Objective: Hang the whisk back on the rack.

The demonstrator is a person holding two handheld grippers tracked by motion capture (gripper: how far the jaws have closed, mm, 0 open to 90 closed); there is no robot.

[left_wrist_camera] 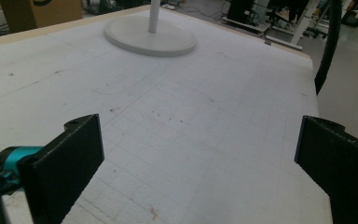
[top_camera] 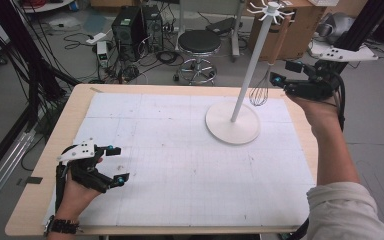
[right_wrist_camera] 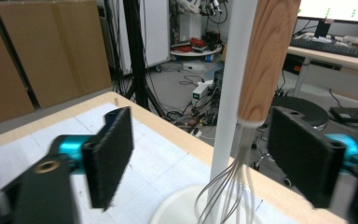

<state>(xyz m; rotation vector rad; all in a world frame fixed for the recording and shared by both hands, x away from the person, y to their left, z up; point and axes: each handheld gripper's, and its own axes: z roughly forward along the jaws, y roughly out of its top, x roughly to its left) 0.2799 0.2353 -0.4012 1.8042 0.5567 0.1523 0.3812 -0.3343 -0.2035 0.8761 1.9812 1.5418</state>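
A white stand with a round base and a tall pole rises at the table's back right, with white hooks at its top. A whisk with a wooden handle hangs from a hook, its wire head low beside the pole. My right gripper is held up in the air, open, its jaws on either side of the whisk without touching it. My left gripper rests open near the table's front left, with nothing between its jaws.
A white gridded mat covers the wooden table. Behind the table stand a black stool, computer boxes, loose cables and a cardboard box. Black frame legs stand to the left.
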